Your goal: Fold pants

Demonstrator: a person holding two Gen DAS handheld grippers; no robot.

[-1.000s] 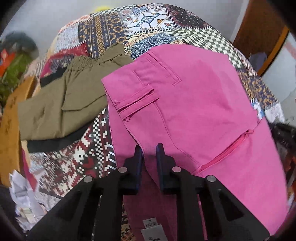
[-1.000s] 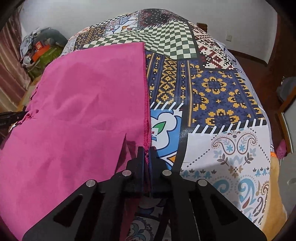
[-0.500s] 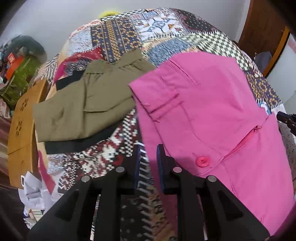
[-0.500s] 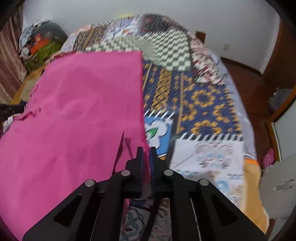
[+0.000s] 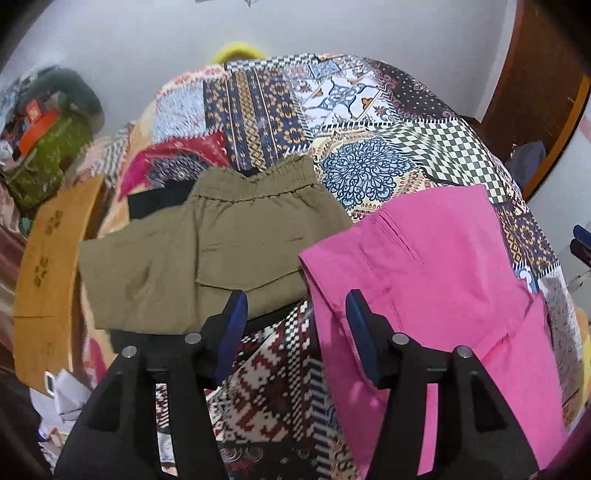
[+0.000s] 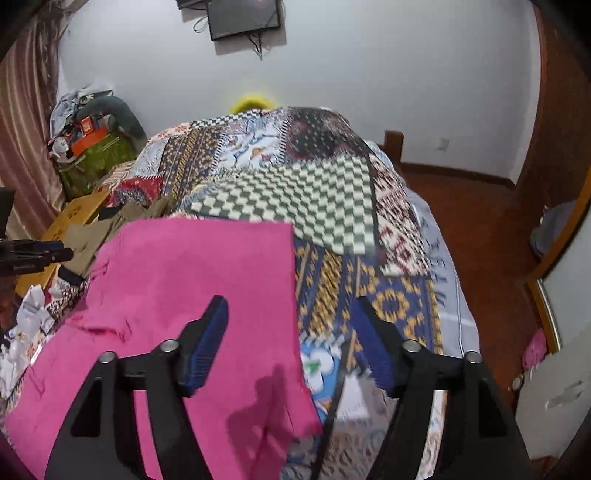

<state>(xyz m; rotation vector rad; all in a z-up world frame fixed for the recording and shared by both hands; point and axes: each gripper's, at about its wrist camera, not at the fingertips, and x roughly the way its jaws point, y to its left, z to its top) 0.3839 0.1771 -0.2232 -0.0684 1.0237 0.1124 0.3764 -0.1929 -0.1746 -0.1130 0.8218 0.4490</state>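
Lying flat on the bed, the pink pants (image 5: 436,295) are spreading over the patchwork bedspread (image 5: 369,162), with a pocket slit facing up near their top edge. In the right wrist view, the same pants (image 6: 192,295) are filling the left side of the bed, and their right edge is running straight down toward the camera.

The left gripper (image 5: 293,314) is hanging above the bed with its jaws opening. Nothing is sitting between its two blue pads. Its right finger (image 5: 360,332) is showing in front of the left edge of the pants, but it is not pinching the cloth. Its left finger (image 5: 231,332) is showing over the bedspread, just below the green shorts (image 5: 221,251).

The right gripper (image 6: 290,332) is also opening its jaws, and they are standing wide apart. It is holding nothing. The right edge of the pants is lying below the gap between its fingers, loose on the bed.

The green shorts are lying folded beside the pants, on their left, on top of something black (image 5: 159,201). A wooden board (image 5: 44,258) is standing at the left side of the bed. A dark screen (image 6: 243,16) is hanging on the white wall behind.
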